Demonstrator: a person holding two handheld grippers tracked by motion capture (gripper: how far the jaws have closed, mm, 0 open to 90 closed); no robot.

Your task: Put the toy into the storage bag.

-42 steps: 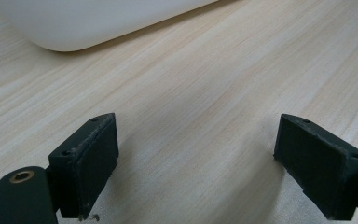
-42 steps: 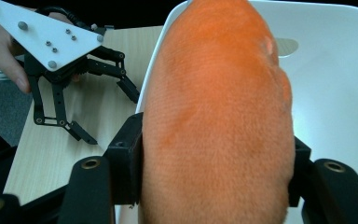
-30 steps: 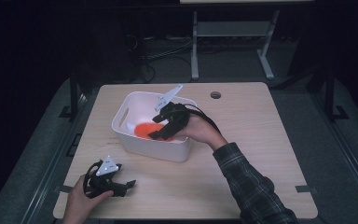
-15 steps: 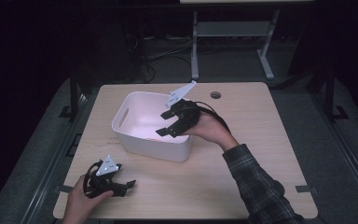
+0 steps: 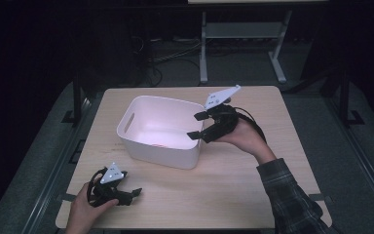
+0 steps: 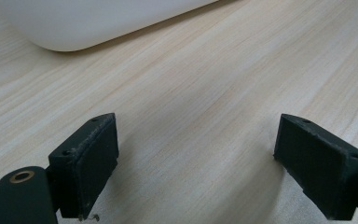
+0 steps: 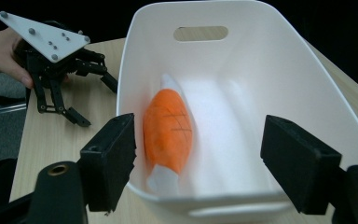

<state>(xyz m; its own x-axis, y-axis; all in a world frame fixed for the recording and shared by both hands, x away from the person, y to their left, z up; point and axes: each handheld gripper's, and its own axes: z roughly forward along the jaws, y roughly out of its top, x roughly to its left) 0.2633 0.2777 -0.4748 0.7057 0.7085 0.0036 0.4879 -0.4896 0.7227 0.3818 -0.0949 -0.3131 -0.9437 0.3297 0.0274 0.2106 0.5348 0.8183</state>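
Nearest the person, at about seven o'clock on the wooden table [image 5: 233, 195], the left gripper [image 5: 135, 191] rests low on the surface in the left hand [image 5: 83, 212], its jaws spread wide with nothing between them. Beyond it, near the table's centre, stands the white bin [image 5: 148, 151] with a handle slot in its end wall. An orange, fish-shaped soft toy [image 7: 168, 129] with white ends lies on the bin's floor. At roughly two o'clock the right gripper [image 5: 197, 126] hovers at the bin's rim, jaws wide apart and empty, pointing into the bin.
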